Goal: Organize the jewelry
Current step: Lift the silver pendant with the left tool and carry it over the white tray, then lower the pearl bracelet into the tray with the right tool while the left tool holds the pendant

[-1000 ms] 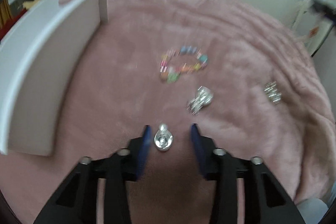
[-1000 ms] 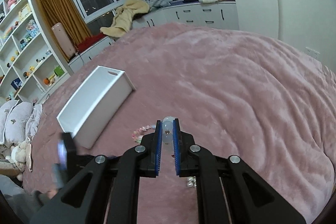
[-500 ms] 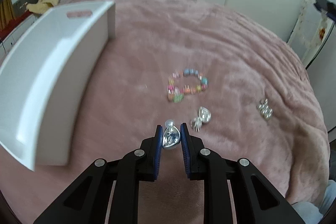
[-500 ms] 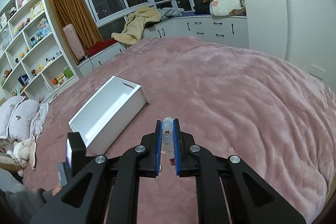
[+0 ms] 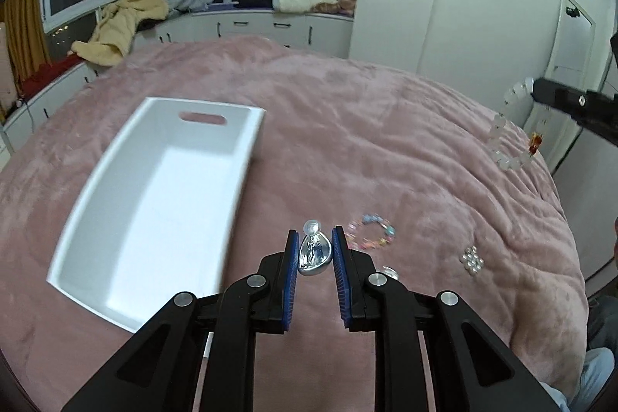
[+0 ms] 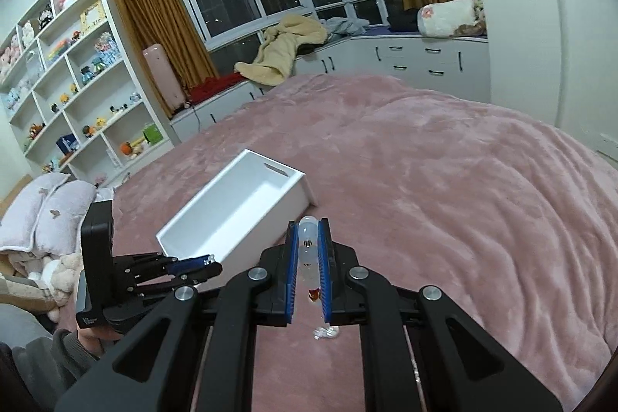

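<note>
My left gripper (image 5: 314, 250) is shut on a silver teardrop pendant (image 5: 314, 251) and holds it above the pink blanket, just right of the empty white tray (image 5: 154, 195). My right gripper (image 6: 308, 242) is shut on a clear bead bracelet (image 6: 308, 250) with a red charm, held in the air. In the left wrist view that bracelet (image 5: 502, 141) hangs from the right gripper (image 5: 537, 91) at the far right. In the right wrist view the tray (image 6: 235, 215) lies ahead-left and the left gripper (image 6: 214, 263) is at lower left.
On the blanket lie a pastel bead bracelet (image 5: 372, 232), a small crystal cluster (image 5: 472, 259) and a silver piece (image 5: 388, 273) behind the right finger. A small clear piece (image 6: 326, 333) lies under the right gripper. Shelves, pillows and a window seat surround the bed.
My left gripper closed on the silver pendant, lifted it and tilted up, so the tray's inside now shows. My right gripper rose with the clear bracelet still in it.
</note>
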The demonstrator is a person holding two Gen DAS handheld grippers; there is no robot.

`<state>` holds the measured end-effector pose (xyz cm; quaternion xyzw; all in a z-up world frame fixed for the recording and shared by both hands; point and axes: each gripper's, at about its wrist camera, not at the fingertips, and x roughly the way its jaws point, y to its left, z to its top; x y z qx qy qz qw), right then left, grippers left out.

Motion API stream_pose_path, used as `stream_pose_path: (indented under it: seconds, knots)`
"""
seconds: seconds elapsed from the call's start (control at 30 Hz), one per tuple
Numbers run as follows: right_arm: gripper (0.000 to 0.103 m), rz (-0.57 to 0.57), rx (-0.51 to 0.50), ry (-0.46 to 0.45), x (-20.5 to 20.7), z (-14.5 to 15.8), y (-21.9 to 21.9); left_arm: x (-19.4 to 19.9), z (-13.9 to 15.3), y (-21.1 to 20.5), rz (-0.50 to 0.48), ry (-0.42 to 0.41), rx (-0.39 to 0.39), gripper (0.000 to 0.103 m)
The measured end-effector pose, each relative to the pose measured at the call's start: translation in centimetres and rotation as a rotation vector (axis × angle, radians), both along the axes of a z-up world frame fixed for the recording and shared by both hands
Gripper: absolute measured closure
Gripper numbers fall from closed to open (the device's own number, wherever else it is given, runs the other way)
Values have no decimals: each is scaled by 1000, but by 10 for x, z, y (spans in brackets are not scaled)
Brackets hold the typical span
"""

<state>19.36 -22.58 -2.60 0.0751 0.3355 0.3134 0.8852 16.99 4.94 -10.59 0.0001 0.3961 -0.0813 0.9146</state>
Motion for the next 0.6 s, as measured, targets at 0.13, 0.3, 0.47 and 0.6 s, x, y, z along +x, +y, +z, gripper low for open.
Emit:
stream_pose_path:
  seconds: [0.13, 0.3, 0.47, 0.6]
  knots:
    - [92, 29, 26, 3, 9, 6, 15, 0, 14, 22, 36, -21, 16, 81]
    - [92, 75, 26, -9, 22, 12, 46, 2, 21, 52, 83, -31, 23, 81]
    - [92, 171, 135, 49, 45, 7, 83, 9, 20, 82, 132, -17, 35, 81]
    - [92, 253, 176, 114, 71, -5, 122, 15, 8, 103, 173, 10, 43, 81]
